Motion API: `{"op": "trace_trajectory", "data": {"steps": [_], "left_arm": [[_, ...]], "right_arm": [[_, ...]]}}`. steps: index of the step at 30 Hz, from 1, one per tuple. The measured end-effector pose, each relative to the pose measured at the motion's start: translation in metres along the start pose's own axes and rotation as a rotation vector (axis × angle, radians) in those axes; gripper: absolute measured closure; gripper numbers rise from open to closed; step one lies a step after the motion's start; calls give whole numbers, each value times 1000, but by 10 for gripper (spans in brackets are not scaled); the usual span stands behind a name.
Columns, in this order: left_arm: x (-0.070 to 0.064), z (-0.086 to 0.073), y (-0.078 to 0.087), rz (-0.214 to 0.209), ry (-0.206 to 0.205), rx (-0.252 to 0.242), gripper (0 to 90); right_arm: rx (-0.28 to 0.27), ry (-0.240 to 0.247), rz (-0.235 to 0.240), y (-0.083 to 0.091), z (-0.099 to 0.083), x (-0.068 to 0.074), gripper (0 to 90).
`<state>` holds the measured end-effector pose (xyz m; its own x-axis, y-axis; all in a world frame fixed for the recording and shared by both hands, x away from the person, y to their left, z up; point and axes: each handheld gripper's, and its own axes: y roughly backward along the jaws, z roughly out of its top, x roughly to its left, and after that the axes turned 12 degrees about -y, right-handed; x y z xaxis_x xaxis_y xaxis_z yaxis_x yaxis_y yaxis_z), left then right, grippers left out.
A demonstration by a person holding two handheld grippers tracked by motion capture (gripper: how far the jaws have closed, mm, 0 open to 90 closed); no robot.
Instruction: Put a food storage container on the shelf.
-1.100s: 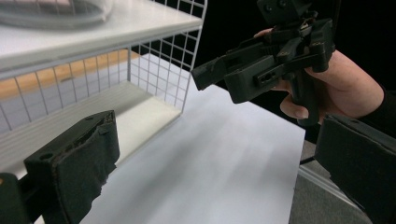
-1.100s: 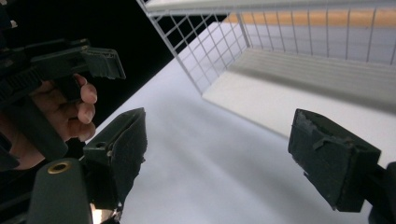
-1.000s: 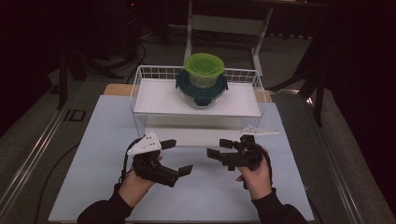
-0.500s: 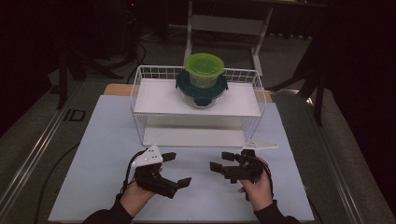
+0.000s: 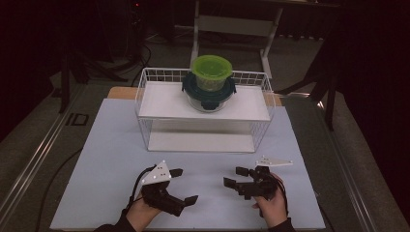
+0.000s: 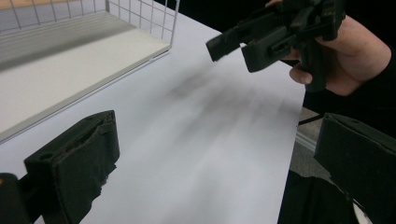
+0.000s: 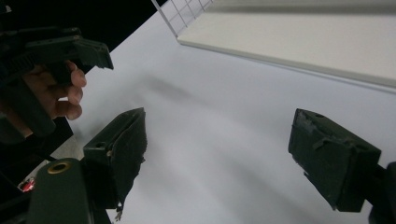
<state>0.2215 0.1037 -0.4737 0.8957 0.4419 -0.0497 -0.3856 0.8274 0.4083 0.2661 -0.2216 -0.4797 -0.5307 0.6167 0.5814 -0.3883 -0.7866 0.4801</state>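
Two stacked containers wait well ahead of your jaws: a lime-green translucent plastic tub [image 5: 211, 72] sitting on a clear round container with a dark teal clip lid [image 5: 209, 93], both on the upper white shelf of the white wire basket rack [image 5: 145, 96]. Expect the green tub to be light, smooth and a little flexible, so it could slip or tip off the lid below. The lower container looks stiffer and probably heavier; its lid clips offer the surest purchase. Take the green tub across its rim or upper wall, squeezing gently.

Your left gripper [image 5: 183, 186] and right gripper [image 5: 236, 176] hover low over the pale blue table [image 5: 106, 145], near its front edge, each pointing inward toward the other. Both sets of jaws stand wide apart and hold nothing.
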Motion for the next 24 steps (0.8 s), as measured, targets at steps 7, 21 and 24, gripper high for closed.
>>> {"op": "trace_trajectory", "data": {"steps": [7, 21, 24], "left_arm": [[-2, -13, -1, 9, 2, 22, 0], [5, -22, 3, 53, -16, 23, 0], [6, -23, 1, 50, -11, 27, 0]], "right_arm": [[2, 8, -27, 6, -10, -7, 184], [-10, -21, -75, 18, -22, -26, 184], [-14, -25, -77, 18, -21, -27, 184]]}}
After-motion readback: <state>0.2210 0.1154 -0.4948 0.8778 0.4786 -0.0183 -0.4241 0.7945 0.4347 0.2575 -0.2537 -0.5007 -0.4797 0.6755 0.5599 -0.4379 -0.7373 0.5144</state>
